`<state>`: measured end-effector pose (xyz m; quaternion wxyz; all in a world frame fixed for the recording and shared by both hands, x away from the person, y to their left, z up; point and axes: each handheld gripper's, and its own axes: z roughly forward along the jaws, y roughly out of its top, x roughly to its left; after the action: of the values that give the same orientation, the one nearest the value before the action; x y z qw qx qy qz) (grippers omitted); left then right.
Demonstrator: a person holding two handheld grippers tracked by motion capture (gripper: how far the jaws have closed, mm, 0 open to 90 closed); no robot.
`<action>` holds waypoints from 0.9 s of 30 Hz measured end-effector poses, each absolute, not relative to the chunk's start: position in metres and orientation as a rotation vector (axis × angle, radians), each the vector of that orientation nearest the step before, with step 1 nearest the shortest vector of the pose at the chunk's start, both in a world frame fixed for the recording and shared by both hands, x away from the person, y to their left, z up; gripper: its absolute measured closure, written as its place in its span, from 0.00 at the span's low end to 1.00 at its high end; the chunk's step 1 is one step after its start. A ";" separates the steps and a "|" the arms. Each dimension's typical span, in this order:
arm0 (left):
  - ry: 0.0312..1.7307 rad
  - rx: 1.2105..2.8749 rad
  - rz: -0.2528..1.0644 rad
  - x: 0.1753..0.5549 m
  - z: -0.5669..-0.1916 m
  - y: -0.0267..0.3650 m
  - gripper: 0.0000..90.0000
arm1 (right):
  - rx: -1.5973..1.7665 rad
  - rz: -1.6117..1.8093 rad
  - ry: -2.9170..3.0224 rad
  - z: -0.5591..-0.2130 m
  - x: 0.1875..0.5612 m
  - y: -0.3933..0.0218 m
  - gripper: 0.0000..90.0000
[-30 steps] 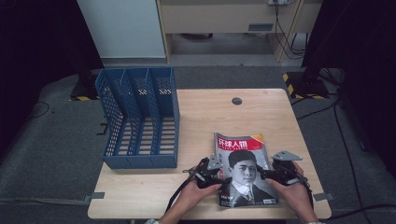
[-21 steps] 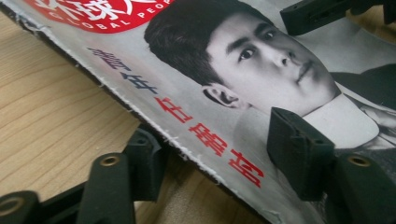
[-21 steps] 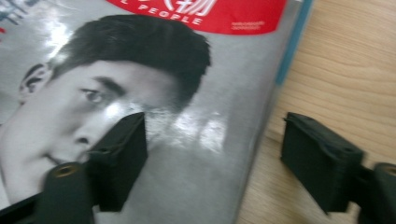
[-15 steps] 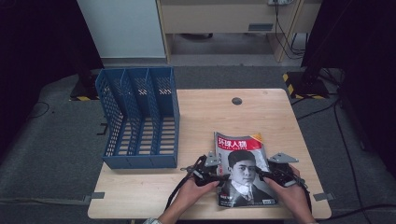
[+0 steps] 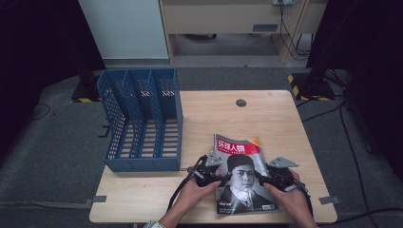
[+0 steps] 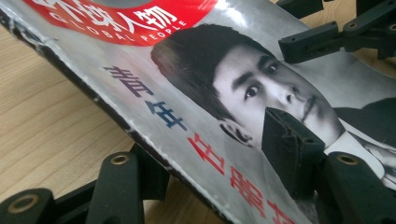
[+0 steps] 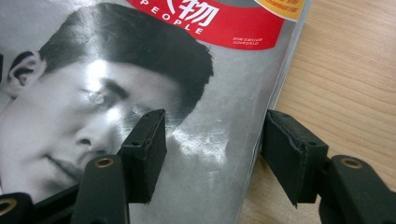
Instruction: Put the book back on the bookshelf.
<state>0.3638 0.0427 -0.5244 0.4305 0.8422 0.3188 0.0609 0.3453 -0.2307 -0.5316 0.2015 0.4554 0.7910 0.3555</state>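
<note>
A magazine [image 5: 240, 175] with a red title band and a man's portrait lies flat near the table's front edge. My left gripper [image 5: 216, 173] is at its left edge and my right gripper [image 5: 266, 178] at its right edge, a hand on each. In the left gripper view the jaws [image 6: 210, 154] have just been closing: one pad lies on the cover [image 6: 187, 93], the other sits under the raised spine edge. In the right gripper view the jaws [image 7: 210, 140] have also just been closing, one pad on the cover [image 7: 70, 93], the other against the page edge.
A blue three-slot file rack [image 5: 142, 123] lies on its back at the table's left side. The wooden table [image 5: 214, 114] has a round cable hole [image 5: 241, 102] near its far edge. The right gripper's jaws [image 6: 327, 37] appear at the top right of the left gripper view.
Both hands stay at the magazine's sides, with the grippers drawn in slightly on its edges. The magazine and the rack have not shifted.
</note>
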 end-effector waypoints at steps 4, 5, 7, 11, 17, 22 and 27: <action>0.803 2.092 0.149 0.366 -0.523 0.045 0.50 | 1.290 1.008 2.210 -0.532 0.345 -0.229 0.45; 0.804 2.091 0.152 0.366 -0.523 0.046 0.51 | 1.289 1.009 2.211 -0.532 0.344 -0.229 0.45; 0.806 2.090 0.151 0.367 -0.523 0.047 0.51 | 1.291 1.010 2.214 -0.532 0.344 -0.228 0.45; 0.815 2.082 0.159 0.368 -0.522 0.049 0.57 | 1.281 1.012 2.220 -0.531 0.344 -0.228 0.48; 0.827 2.073 0.173 0.373 -0.520 0.054 0.61 | 1.308 1.031 2.210 -0.532 0.343 -0.223 0.50; 0.830 2.063 0.175 0.375 -0.517 0.058 0.61 | 1.294 1.031 2.218 -0.532 0.342 -0.219 0.50; 0.833 2.043 0.144 0.376 -0.514 0.059 0.55 | 1.297 1.054 2.220 -0.534 0.343 -0.218 0.50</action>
<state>0.3759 0.0593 -0.5140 0.4488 0.8258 0.3366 0.0581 0.3426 -0.2184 -0.5335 0.1805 0.4590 0.7858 0.3731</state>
